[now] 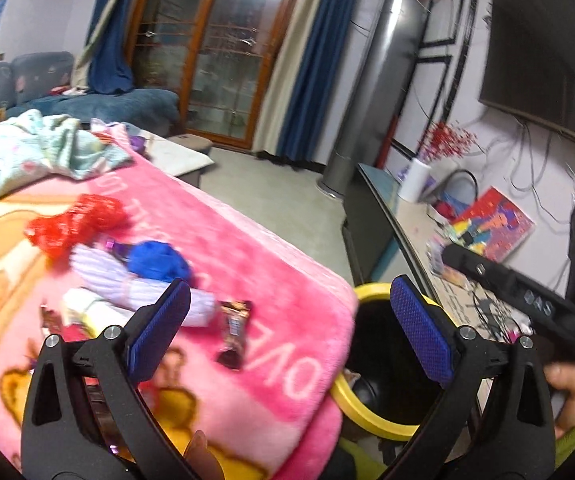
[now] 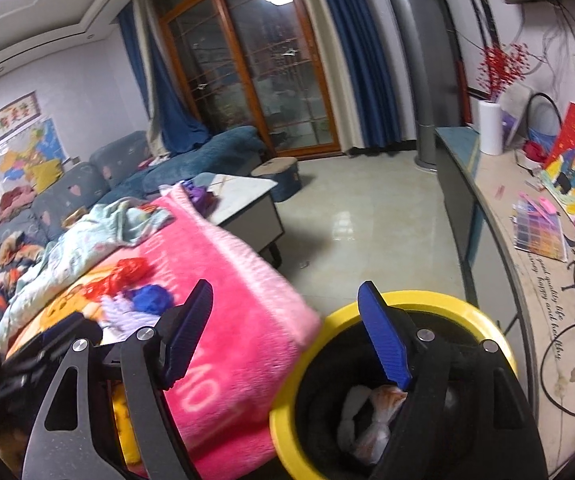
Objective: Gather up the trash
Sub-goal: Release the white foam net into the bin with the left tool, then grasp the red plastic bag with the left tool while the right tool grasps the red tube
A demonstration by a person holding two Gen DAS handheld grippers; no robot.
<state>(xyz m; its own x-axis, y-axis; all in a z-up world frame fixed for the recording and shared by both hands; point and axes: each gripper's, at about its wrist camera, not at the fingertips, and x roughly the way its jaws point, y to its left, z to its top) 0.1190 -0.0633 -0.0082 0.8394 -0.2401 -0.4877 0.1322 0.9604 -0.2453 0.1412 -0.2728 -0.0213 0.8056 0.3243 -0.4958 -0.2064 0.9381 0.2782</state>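
- I see the left gripper (image 1: 291,328) with its jaws spread wide and nothing between the pads; it hangs over the near edge of the blanket (image 1: 271,240) and the bin (image 1: 367,292).
- The right gripper (image 2: 287,336) is also open and empty, its right finger (image 2: 385,340) over the bin's (image 2: 427,300) mouth.
- The bin is yellow-rimmed with a dark inside, standing on the floor just right of the pink blanket (image 2: 247,280). Crumpled trash (image 2: 367,420) lies in it.
- Trash remaining on the blanket, left of the bin: red wrap (image 1: 75,220), blue wad (image 1: 159,260), lilac bundle (image 1: 127,284), and a snack wrapper (image 1: 235,332) nearest the bin.
- The left view is blurred, so I cannot tell the smaller scraps near the left finger (image 1: 159,328).
- A hand (image 1: 571,392) shows at the right edge of the left view, holding the other gripper's handle.
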